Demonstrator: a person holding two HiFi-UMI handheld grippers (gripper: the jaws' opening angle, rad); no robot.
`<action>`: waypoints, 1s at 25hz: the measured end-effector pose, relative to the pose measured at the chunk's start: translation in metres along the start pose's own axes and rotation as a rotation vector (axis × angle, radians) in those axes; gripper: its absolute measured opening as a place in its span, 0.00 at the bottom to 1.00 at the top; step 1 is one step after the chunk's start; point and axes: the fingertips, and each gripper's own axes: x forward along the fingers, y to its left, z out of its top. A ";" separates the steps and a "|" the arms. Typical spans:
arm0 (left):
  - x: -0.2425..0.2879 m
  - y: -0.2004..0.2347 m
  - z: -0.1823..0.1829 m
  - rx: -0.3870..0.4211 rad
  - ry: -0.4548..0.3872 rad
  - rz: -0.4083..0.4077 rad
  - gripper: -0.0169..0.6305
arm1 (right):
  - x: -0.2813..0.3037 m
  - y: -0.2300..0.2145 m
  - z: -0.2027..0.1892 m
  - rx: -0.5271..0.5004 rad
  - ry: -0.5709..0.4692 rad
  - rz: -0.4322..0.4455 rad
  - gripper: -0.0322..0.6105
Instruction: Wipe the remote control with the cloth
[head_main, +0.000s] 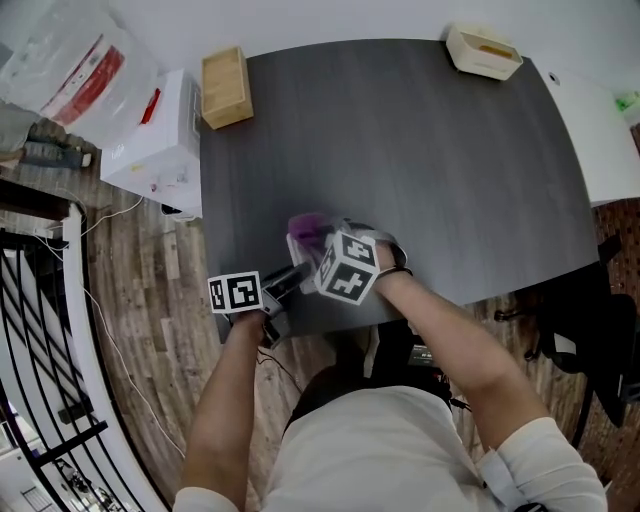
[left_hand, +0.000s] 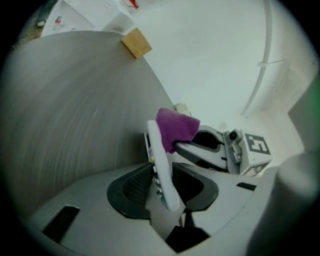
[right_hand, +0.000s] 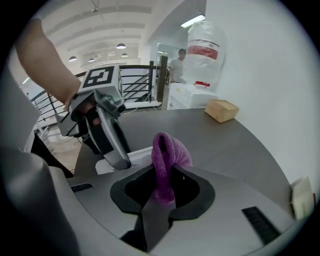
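At the near edge of the dark grey, wood-grained table (head_main: 420, 150), the two grippers meet close in front of the person. The left gripper (left_hand: 162, 189) is clamped on the slim white plastic remote control (left_hand: 161, 165), which stands on its long edge between the pads. Its button face is turned to the left of the left gripper view, and its far end reaches out well past the jaws. The right gripper (right_hand: 164, 186) is closed on the folded purple terry cloth (right_hand: 167, 160), whose rounded fold rises above the jaws. In the left gripper view the cloth lies against the far end of the remote, on the side away from the buttons. Whether the remote touches the table cannot be told. Well away, at the table's far left corner, lies a pale wooden block (head_main: 226, 87), and at the far right corner a cream-coloured tray (head_main: 483, 50). Beside the table on the left stands a white carton (head_main: 160, 135).
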 end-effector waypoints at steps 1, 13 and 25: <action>-0.001 -0.003 0.002 -0.014 -0.019 -0.038 0.20 | 0.000 0.006 0.000 -0.006 -0.006 0.012 0.20; -0.017 -0.011 0.026 -0.300 -0.356 -0.308 0.50 | -0.011 0.035 -0.014 -0.112 0.004 0.078 0.19; -0.005 -0.007 0.031 -0.172 -0.251 -0.158 0.49 | -0.041 0.114 -0.024 -0.333 0.004 0.282 0.19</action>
